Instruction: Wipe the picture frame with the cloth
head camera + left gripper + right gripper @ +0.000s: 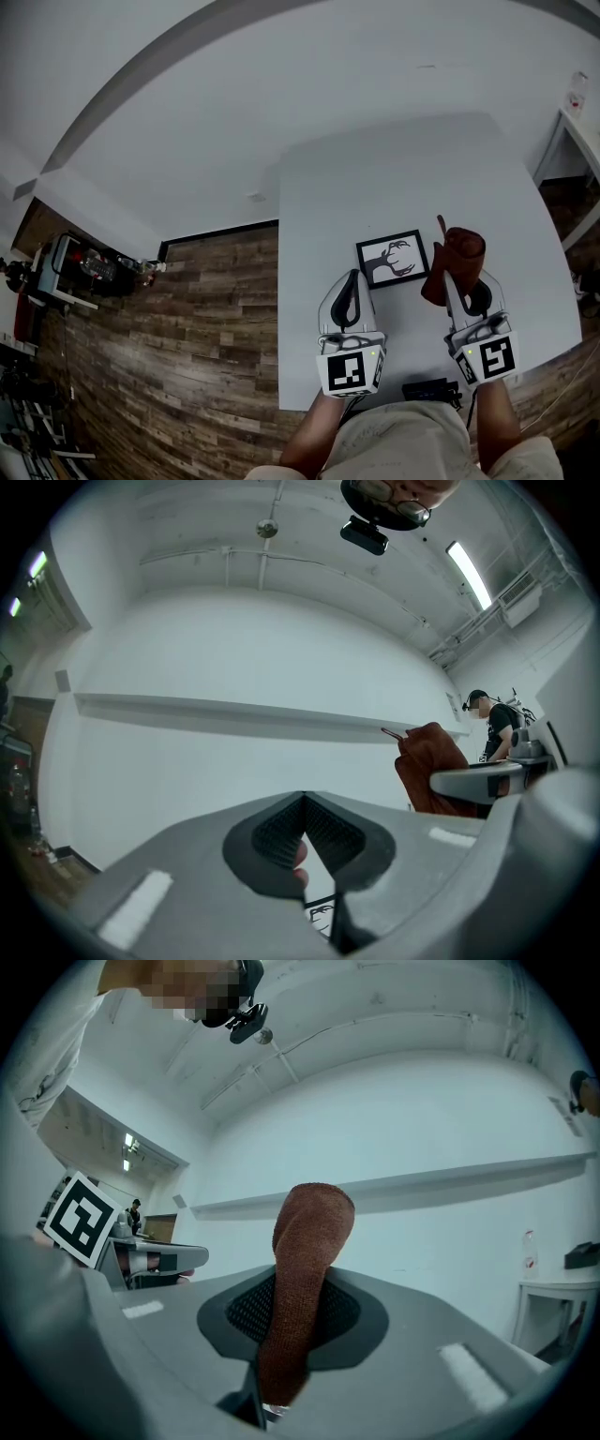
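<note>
The picture frame (393, 259) lies on the table (394, 178); the cloth (459, 251) rises just right of it.

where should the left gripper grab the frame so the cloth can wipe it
Grip the frame by its near left corner, coming in low from the near side, where the left gripper sits. It lies flat on the table, so only the thin rim offers a hold, and that probably leaves the picture free for the cloth in the right gripper.
</note>
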Demonstrator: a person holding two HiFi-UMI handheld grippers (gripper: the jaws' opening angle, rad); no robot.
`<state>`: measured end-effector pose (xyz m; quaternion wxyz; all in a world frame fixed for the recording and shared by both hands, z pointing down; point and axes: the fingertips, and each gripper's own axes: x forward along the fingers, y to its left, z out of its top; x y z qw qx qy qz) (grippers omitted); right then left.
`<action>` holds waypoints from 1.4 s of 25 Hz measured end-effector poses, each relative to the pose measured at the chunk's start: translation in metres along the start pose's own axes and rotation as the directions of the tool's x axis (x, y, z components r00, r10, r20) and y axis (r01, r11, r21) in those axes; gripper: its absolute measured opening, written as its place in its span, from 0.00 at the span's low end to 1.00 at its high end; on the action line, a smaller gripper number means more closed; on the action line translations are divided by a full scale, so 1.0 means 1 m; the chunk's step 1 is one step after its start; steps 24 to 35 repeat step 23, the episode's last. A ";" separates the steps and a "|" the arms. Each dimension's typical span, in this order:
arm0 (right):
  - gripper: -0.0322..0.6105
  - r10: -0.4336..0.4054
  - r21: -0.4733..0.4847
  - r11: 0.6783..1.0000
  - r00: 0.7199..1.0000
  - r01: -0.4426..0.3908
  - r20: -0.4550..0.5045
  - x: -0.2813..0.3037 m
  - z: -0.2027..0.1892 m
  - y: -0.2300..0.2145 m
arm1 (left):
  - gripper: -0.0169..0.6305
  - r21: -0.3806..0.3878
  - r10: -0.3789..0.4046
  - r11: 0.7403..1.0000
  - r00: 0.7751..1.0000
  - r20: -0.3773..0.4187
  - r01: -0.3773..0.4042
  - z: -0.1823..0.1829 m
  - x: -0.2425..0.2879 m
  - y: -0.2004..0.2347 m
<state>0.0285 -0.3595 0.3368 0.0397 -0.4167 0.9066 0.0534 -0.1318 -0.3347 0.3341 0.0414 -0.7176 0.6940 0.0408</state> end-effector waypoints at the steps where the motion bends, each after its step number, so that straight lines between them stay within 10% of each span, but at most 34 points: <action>1: 0.19 -0.002 -0.001 1.000 1.000 0.002 0.000 0.000 0.000 0.000 | 0.03 0.000 -0.002 1.000 1.000 0.003 0.002 -0.001 0.000 0.000; 35: 0.19 -0.001 -0.002 1.000 1.000 0.001 -0.024 0.008 -0.004 0.002 | 0.03 -0.019 0.022 1.000 1.000 -0.004 -0.022 0.004 -0.002 0.007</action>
